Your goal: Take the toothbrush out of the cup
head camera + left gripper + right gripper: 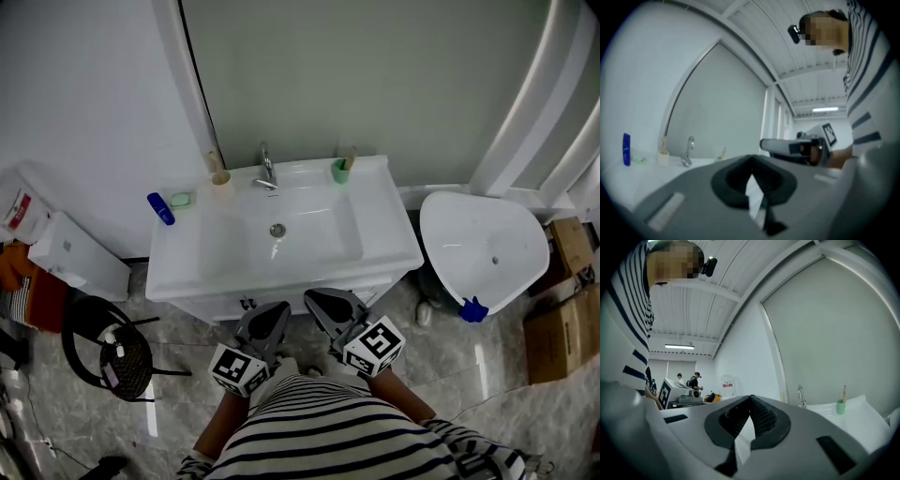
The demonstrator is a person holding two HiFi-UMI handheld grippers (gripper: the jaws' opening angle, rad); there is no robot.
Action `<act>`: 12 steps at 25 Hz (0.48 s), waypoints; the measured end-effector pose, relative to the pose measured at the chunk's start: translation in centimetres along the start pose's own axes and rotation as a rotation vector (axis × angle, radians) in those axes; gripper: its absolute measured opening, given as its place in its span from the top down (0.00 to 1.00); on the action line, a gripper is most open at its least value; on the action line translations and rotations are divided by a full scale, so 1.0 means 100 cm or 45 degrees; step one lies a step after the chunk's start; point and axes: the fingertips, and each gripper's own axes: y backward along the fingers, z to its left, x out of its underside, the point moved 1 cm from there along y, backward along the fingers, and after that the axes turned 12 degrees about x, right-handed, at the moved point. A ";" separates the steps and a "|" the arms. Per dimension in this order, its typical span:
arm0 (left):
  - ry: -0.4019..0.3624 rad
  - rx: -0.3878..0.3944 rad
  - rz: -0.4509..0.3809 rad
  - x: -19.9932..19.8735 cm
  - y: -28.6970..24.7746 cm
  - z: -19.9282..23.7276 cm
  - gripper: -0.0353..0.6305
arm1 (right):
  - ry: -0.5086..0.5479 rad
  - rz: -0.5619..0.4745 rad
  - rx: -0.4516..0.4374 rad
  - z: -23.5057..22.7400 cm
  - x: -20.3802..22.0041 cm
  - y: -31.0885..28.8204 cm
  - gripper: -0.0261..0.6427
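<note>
In the head view my left gripper (pixel 277 311) and right gripper (pixel 320 302) were clenched empty, well apart from the toothbrush (pixel 350 157) in the green cup (pixel 339 172); the left gripper view showed a decoy beige cup (pixel 663 158), the right gripper view one I might tip.

The head view looks steeply down on the sink (pixel 375 246) at twelve o'clock. Both gripper views face it level from its front edge, sharing the tap (pixel 687 151).
</note>
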 end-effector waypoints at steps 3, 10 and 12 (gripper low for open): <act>0.007 -0.005 0.001 -0.001 0.001 0.007 0.94 | 0.000 0.001 -0.011 0.001 0.000 -0.007 0.95; 0.024 0.005 -0.003 -0.001 -0.005 0.038 0.94 | -0.004 0.024 0.005 -0.012 0.005 -0.034 0.95; 0.039 0.011 -0.017 0.000 -0.009 0.054 0.93 | -0.004 0.030 0.021 -0.019 0.006 -0.047 0.95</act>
